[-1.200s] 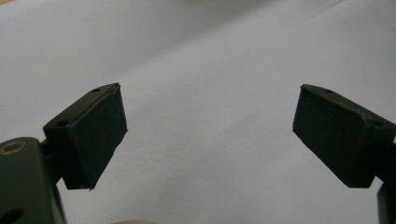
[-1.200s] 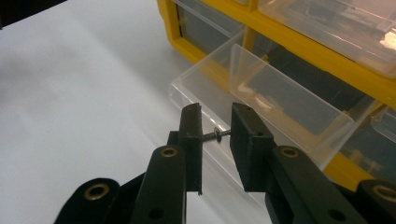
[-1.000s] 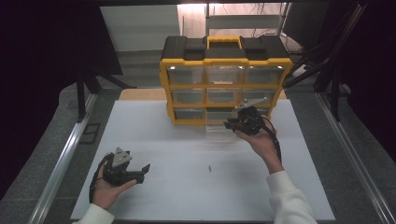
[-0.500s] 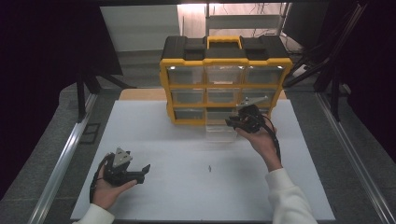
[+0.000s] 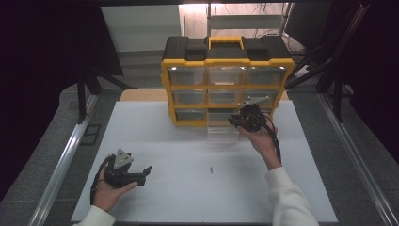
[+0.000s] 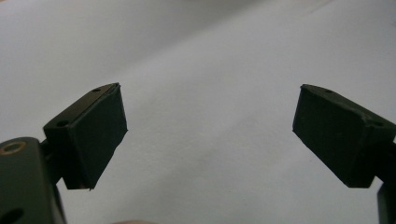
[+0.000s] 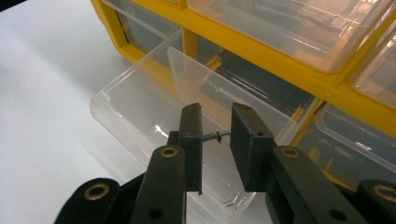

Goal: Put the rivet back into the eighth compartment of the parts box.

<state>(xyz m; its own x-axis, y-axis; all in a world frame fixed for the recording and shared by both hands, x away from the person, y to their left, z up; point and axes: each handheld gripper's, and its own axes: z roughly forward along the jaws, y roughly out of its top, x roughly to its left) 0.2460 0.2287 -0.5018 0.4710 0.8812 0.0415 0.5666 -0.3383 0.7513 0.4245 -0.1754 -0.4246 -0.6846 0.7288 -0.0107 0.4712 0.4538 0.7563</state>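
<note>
A yellow and black drawer cabinet (image 5: 226, 84) stands at the back of the white table. Its bottom middle clear drawer (image 5: 223, 133) (image 7: 140, 107) is pulled out. My right gripper (image 5: 235, 121) (image 7: 215, 135) hovers over that drawer, shut on a small metal screw (image 7: 217, 135) that spans the gap between its pads. Something small and metallic (image 7: 229, 202) lies on the drawer's floor. At the front left, my left gripper (image 5: 145, 172) (image 6: 210, 135) rests in the hand just above the table, jaws wide open with nothing between them.
Another small screw (image 5: 212, 169) lies on the white table top (image 5: 188, 155) between the two hands. Metal rails (image 5: 66, 155) run along both table sides. The cabinet's other clear drawers (image 7: 299, 28) are pushed in.
</note>
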